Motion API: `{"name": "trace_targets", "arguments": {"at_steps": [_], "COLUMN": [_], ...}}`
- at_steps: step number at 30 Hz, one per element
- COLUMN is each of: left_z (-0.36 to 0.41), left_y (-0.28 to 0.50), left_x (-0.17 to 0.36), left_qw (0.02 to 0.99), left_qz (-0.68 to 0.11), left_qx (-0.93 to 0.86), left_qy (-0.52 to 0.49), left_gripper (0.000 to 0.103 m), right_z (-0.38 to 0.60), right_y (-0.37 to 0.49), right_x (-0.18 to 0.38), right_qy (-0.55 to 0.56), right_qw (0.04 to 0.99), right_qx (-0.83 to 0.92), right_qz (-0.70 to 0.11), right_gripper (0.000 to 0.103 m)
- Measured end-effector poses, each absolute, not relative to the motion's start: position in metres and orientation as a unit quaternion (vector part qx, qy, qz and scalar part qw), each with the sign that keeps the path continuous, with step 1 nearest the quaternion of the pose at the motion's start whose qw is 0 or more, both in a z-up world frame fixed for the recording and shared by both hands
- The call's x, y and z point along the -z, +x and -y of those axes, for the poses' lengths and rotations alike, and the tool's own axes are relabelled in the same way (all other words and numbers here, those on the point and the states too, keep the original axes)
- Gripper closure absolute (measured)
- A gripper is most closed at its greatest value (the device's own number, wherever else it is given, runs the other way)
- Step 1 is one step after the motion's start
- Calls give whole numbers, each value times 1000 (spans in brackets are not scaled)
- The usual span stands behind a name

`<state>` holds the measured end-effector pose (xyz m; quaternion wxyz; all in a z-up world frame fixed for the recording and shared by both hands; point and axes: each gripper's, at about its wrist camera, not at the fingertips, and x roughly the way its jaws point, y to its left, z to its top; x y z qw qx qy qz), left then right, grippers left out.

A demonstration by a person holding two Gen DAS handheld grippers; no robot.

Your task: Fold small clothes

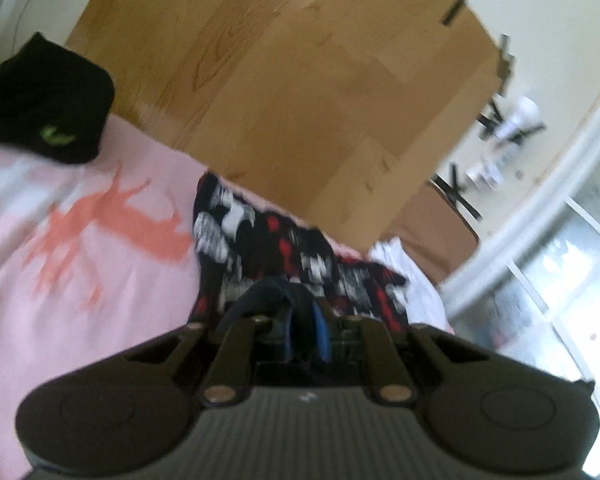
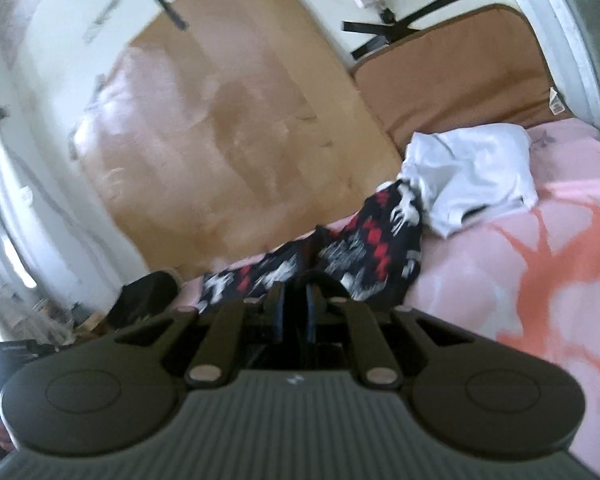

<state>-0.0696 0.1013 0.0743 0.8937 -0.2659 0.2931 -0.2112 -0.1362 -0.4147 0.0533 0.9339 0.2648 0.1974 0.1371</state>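
A small dark garment with a red and white pattern (image 1: pixel 284 240) lies lifted off the pink bedsheet (image 1: pixel 80 280). In the left wrist view my left gripper (image 1: pixel 300 312) is shut on the garment's dark waistband edge, which bunches between the fingers. In the right wrist view the same patterned garment (image 2: pixel 364 248) stretches away from my right gripper (image 2: pixel 296 292), which is shut on another part of its edge. Both views are blurred.
A folded black garment with a green logo (image 1: pixel 48 100) rests at the left on the bed. A crumpled white garment (image 2: pixel 472 172) lies beyond the patterned one. A wooden board (image 1: pixel 300 80) leans against the wall, beside a brown cushion (image 2: pixel 452 68).
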Motion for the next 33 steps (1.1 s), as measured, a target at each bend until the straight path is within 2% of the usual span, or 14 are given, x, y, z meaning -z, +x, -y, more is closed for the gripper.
{"name": "trace_targets", "arguments": {"at_steps": [1,2,3,4,8,14,19,20,21,22,24,28,31,33], "left_z": [-95,-87,-84,-83,-97,-82,-75,-77,-78,-76,-70,-67,-70,-68], "left_y": [-50,-30,-19,-11,-19,-21,-27,-31,-34,-36,-40,-48,-50,-52], "left_x": [-73,-69,-63,-55,-34,-35,-26,-24,-22,-20,-18,-15,-6,-9], "left_qw": [902,913,917,913,902,905,903,902,901,899,899,905,908,910], "left_qz": [-295,-305,-319,-336,-346,-350,-368,-370,-371,-375,-383,-382,-376,-376], "left_qx": [191,147,112,100,125,150,146,146,147,149,147,142,140,138], "left_qy": [-250,-226,-213,-209,-226,-191,-164,-169,-172,-171,-152,-121,-119,-112], "left_gripper": [70,50,53,55,50,43,43,44,49,57,95,95,94,90], "right_z": [416,415,417,421,447,429,417,416,414,411,404,405,403,400], "right_y": [-118,-104,-96,-93,-118,-110,-111,-116,-120,-124,-136,-159,-157,-159], "right_x": [-50,-46,-43,-41,-27,-23,-21,-18,-15,-12,-10,-14,3,-1], "right_qy": [253,231,212,208,245,212,205,205,204,201,176,156,146,136], "right_qw": [938,947,953,954,946,948,940,939,936,935,943,953,944,949], "right_qx": [-121,-84,-37,-15,-54,-75,-96,-100,-107,-112,-89,-46,-36,-32], "right_qz": [-203,-208,-213,-215,-207,-227,-254,-258,-265,-269,-267,-257,-292,-283], "right_gripper": [83,70,63,61,60,60,60,60,65,95,94,94,93,87]}}
